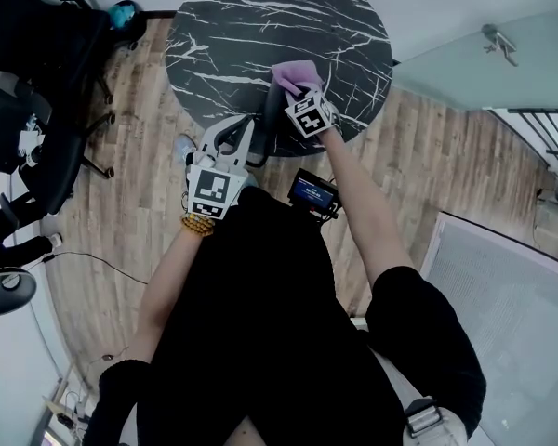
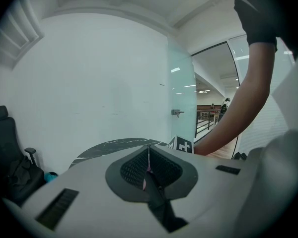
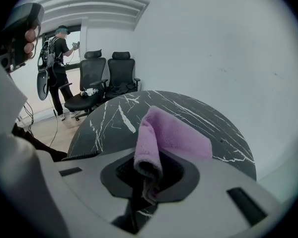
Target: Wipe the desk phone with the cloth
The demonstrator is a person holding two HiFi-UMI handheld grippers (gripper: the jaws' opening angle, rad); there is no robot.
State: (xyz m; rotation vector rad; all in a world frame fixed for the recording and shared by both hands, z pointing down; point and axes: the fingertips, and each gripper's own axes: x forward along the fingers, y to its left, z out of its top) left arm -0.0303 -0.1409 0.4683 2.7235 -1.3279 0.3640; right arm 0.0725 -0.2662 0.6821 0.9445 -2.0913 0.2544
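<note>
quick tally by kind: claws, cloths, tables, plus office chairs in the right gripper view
claws: 2 (left claw, right claw)
purple cloth: 1
round black marble table: 1
black office chairs: 2
total: 6

right gripper holds a pink cloth over the round black table; left gripper sits nearer the person, by its edge.
</note>
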